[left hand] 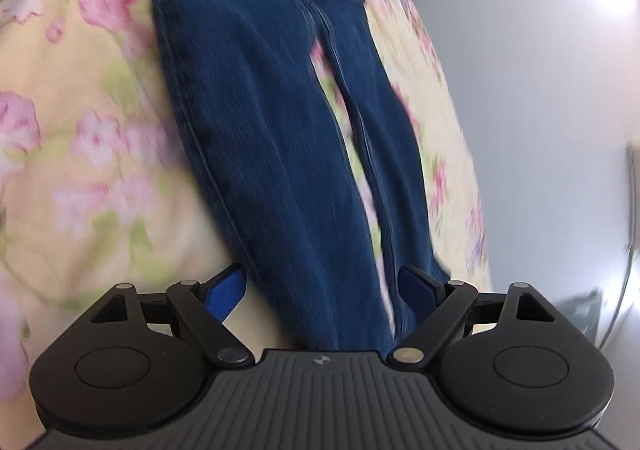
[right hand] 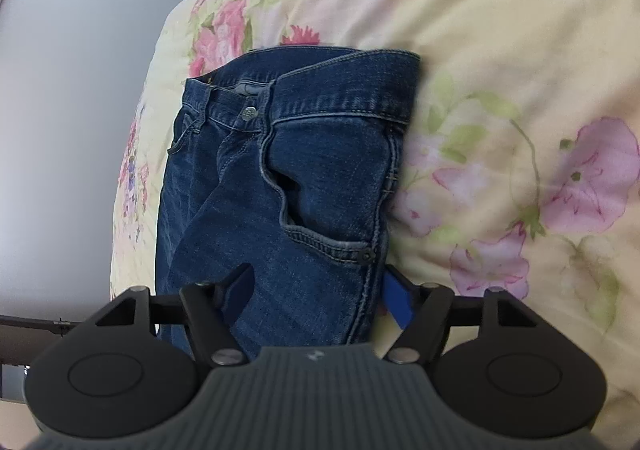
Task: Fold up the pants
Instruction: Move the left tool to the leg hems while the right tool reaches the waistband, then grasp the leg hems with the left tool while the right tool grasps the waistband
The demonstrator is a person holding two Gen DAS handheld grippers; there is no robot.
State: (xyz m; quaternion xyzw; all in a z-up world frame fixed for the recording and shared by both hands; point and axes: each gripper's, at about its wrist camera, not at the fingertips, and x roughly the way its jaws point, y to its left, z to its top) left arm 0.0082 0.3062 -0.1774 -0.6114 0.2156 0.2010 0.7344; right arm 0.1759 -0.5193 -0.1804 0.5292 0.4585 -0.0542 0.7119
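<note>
Dark blue jeans [left hand: 260,110] lie on a floral bedspread [left hand: 80,130]. In the left wrist view the two legs run away from me toward the hems at the top, with a narrow gap between them. My left gripper [left hand: 322,286] is open above the legs, its blue pads [left hand: 224,290] apart on either side. In the right wrist view the jeans [right hand: 320,170] show the waistband, button and front pocket, folded lengthwise. My right gripper [right hand: 318,296] is open over the thigh part below the pocket, empty.
The bed's edge runs along the jeans' side, with grey floor [left hand: 540,90] beyond; the floor also shows in the right wrist view [right hand: 72,90]. The bedspread [right hand: 500,90] stretches wide beside the waistband.
</note>
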